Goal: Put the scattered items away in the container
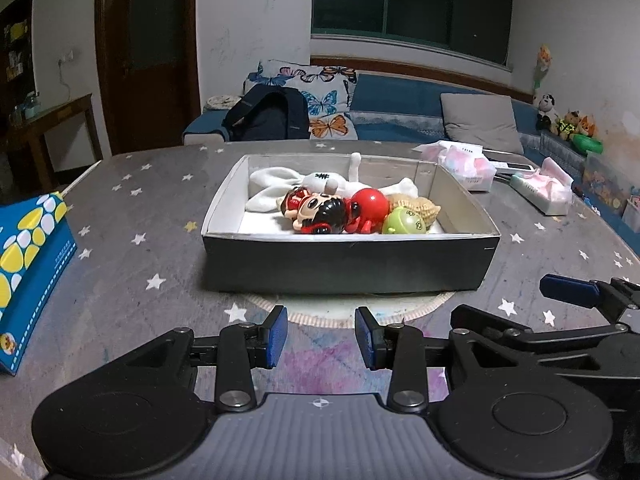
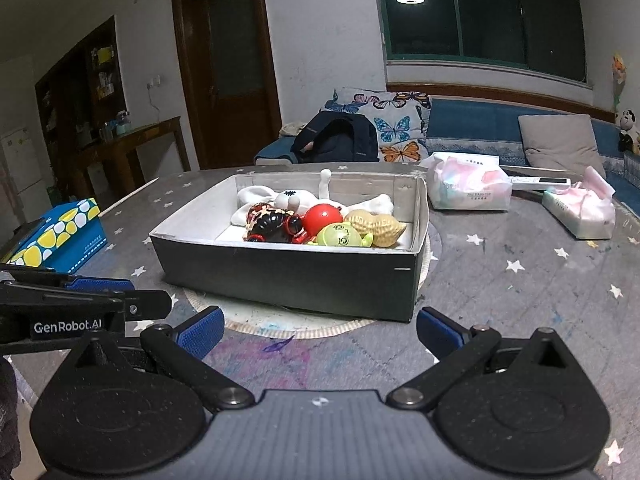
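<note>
A dark box [image 1: 348, 264] with a white inside stands on the grey star-patterned table [image 1: 132, 216]. In it lie a white plush toy [image 1: 288, 186], a cartoon figure with black hair [image 1: 320, 214], a red ball [image 1: 370, 202], a green round toy [image 1: 404, 222] and a peanut-shaped toy [image 1: 420, 206]. The box also shows in the right wrist view [image 2: 296, 276], with the peanut toy [image 2: 378, 228] at its right. My left gripper [image 1: 321, 336] is open and empty, just in front of the box. My right gripper [image 2: 320, 332] is wide open and empty, in front of the box.
A blue and yellow carton [image 1: 28, 264] stands at the table's left. Two tissue packs [image 2: 468, 188] [image 2: 580, 208] and a white remote [image 2: 540, 181] lie at the back right. A round mat [image 2: 280, 324] lies under the box. A sofa with cushions is behind the table.
</note>
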`<state>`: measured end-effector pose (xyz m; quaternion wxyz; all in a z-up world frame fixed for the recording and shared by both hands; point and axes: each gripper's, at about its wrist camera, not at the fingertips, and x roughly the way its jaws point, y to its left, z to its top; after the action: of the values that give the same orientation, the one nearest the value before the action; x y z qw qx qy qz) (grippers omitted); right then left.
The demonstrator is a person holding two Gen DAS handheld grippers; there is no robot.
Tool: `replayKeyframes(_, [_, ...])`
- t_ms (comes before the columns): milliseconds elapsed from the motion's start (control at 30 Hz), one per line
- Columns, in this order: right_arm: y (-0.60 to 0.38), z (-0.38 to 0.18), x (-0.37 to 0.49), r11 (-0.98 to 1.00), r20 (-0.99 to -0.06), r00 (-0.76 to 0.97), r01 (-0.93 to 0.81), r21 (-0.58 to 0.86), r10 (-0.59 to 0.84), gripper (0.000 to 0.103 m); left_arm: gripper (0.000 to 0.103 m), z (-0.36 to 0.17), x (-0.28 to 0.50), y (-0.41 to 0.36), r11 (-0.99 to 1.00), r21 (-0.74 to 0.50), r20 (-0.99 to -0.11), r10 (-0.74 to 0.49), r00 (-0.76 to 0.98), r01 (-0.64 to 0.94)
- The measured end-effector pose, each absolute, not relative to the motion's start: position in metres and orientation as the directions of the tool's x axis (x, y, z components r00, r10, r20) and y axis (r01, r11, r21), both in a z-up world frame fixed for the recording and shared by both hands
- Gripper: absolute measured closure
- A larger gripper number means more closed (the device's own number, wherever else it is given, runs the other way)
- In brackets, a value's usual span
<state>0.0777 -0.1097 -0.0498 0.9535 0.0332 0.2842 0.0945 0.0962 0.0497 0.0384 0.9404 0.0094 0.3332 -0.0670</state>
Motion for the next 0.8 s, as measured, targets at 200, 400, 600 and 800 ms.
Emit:
replayKeyframes(200, [-0.107,-0.056,0.077,0.979,-0.550,0.810,-0.165,0.119,0.203,0.000,0.064,0.033,0.097,0.049,0.991,-0.012,-0.645,-0.110,0.756,0.134])
replayKeyframes(400, [-0.106,-0.059,0.080,0.979,-0.559,0.804,-0.167,0.120,0.205,0.000,0.064,0.028,0.099,0.048,0.991,-0.001,-0.653,-0.101,0.750,0.133])
replayKeyframes(600, [-0.105,-0.062,0.085,0.979,-0.574,0.794,-0.159,0.125,0.202,0.000,0.064,0.025,0.104,0.052,0.993,-0.001,-0.655,-0.091,0.751,0.119])
replayKeyframes(800, [-0.104,-0.066,0.091,0.981,-0.589,0.785,-0.145,0.126,0.192,0.000,0.064,0.021,0.110,0.055,0.994,0.003,-0.659,-0.079,0.748,0.107])
